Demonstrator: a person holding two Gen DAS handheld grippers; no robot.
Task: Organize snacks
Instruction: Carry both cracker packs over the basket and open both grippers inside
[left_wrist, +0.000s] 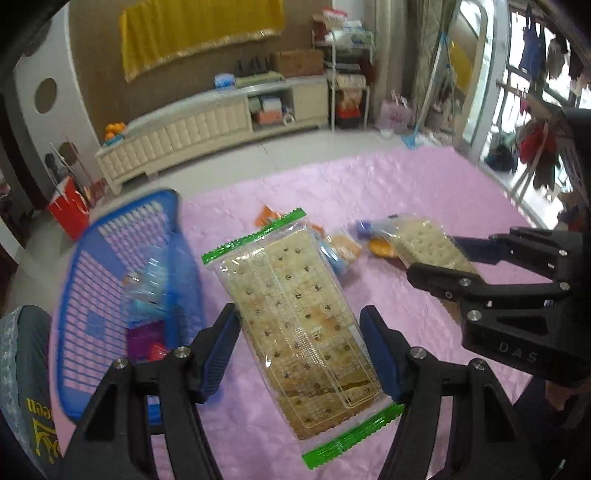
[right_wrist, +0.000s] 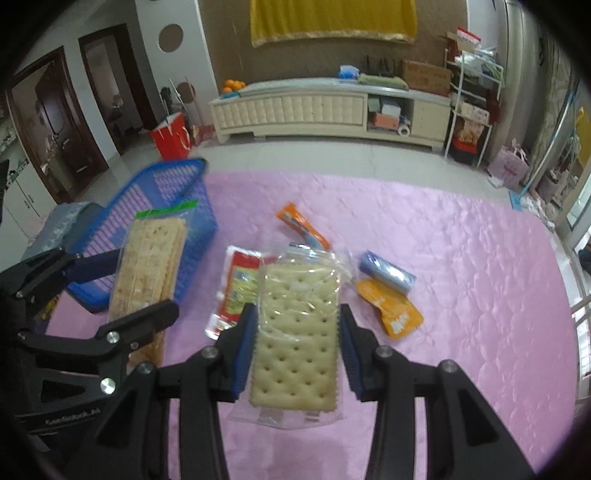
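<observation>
My left gripper is shut on a long cracker pack with green ends, held above the pink cloth beside the blue basket. The pack also shows in the right wrist view, next to the basket. My right gripper is shut on a clear pack of pale crackers; it shows in the left wrist view too. Loose on the cloth lie a red-yellow packet, an orange stick pack, an orange pouch and a blue roll.
The basket holds a few small packets. The pink cloth covers the table; its far edge drops to a tiled floor. A red bag and a cream cabinet stand beyond.
</observation>
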